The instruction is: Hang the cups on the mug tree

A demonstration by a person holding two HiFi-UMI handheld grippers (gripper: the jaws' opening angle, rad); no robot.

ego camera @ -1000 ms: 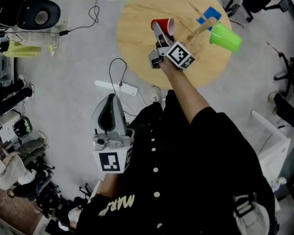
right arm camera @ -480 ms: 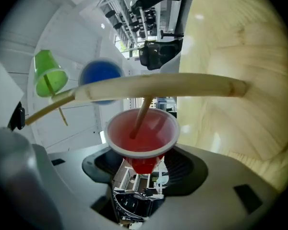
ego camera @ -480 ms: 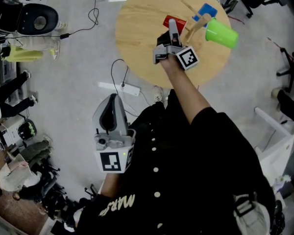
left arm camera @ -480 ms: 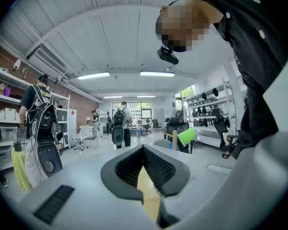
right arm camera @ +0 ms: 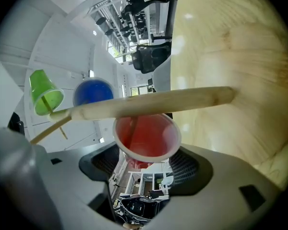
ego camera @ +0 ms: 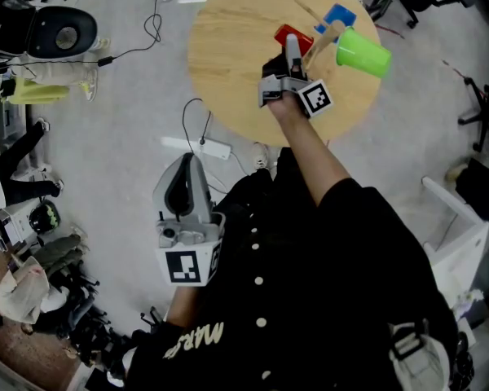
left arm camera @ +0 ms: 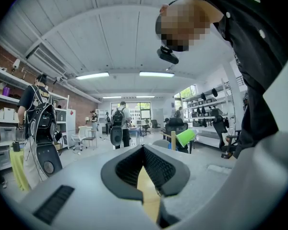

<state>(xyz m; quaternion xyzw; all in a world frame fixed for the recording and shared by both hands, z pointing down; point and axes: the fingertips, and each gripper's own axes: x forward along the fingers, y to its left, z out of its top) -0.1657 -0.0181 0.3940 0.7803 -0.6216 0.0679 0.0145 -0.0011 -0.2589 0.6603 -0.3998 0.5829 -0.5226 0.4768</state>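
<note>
A wooden mug tree stands on the round wooden table, with a green cup and a blue cup hanging on its pegs. My right gripper reaches up to the tree with a red cup between its jaws. In the right gripper view the red cup faces me mouth-first under the tree's trunk, with a thin peg inside it. The jaws have just been opening and the pads stand slightly off the cup. My left gripper hangs low over the floor, shut and empty.
A white power strip and cables lie on the floor left of the table. A black round device sits at far left and a white shelf at right. Several people stand far off in the left gripper view.
The right gripper has carried the red cup to the right, up to the mug tree, and rolled. The left gripper has stayed where it was.
</note>
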